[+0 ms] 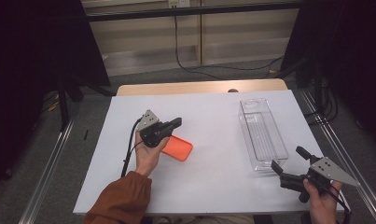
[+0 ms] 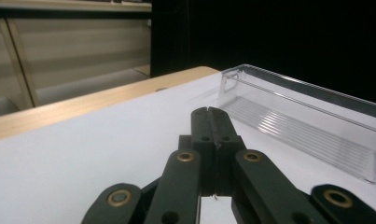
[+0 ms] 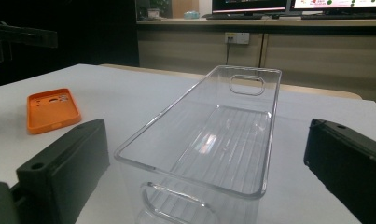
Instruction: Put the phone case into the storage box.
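The left gripper (image 1: pixel 176 123) is hovering with its jaws pressed flat together on nothing, while the orange phone case (image 1: pixel 177 148) is lying just below and beside it on the white table (image 1: pixel 213 186), apart from the jaws. The right gripper (image 1: pixel 288 163) is waiting with its jaws spread wide and empty, the near end of the clear plastic bin (image 3: pixel 209 140) sitting just ahead of them. The likely job is moving the case into the bin, so the left jaws should be opening before dropping, then pinching one raised edge squarely, since the case is thin, shallow and probably a little flexible. The bin is long, rigid and see-through, with ribbed floor and handle cutouts, so its rim is easy to misjudge.
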`<state>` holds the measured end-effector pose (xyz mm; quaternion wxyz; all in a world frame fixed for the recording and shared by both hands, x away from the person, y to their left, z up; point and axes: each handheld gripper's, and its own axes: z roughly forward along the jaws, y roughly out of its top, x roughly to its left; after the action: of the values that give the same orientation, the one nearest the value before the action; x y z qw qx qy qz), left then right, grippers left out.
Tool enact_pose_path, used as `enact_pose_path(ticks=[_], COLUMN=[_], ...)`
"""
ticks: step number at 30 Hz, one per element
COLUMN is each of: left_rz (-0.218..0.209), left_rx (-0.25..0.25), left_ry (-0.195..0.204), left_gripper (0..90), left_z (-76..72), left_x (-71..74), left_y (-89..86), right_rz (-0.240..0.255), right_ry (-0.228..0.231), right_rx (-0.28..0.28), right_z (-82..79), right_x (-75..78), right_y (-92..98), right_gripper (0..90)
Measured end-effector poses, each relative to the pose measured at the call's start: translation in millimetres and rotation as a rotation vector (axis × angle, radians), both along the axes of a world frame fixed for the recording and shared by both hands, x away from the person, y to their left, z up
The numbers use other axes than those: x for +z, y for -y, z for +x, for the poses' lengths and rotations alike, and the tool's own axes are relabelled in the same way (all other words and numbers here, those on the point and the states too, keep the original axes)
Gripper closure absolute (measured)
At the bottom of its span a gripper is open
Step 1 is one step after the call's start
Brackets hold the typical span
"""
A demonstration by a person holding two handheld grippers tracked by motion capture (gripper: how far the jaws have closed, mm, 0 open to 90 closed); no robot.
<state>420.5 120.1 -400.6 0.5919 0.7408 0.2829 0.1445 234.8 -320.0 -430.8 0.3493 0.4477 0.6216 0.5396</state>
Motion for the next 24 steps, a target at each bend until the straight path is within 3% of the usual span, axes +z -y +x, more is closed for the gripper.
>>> enact_pose_path(ticks=[7,10,12,20,24], left_rz=[0.073,0.080,0.121,0.162,0.218], left_rx=[-0.014,-0.021,-0.017,-0.019,-0.036], left_ry=[-0.076,-0.112,-0.128,-0.173,-0.192], left_gripper=[90.0,90.0,90.0,90.0,90.0], left_z=[10.2,13.5,16.3,23.1,26.1], left_x=[-3.5,-5.0,-6.2,-9.3,-10.8], left_y=[7.4,10.6,13.3,15.4,18.8], right_rz=[-0.002,-0.004,-0.004,-0.006,-0.007], right_ry=[0.002,0.000,0.002,0.002,0.003], right_rx=[-0.001,0.002,0.001,0.002,0.003], right_z=[0.1,0.1,0.0,0.0,-0.1], right_x=[-0.1,-0.1,-0.1,-0.1,-0.1], right_y=[-0.1,0.1,0.0,-0.1,-0.2], right_gripper=[0.0,0.0,0.0,0.0,0.0])
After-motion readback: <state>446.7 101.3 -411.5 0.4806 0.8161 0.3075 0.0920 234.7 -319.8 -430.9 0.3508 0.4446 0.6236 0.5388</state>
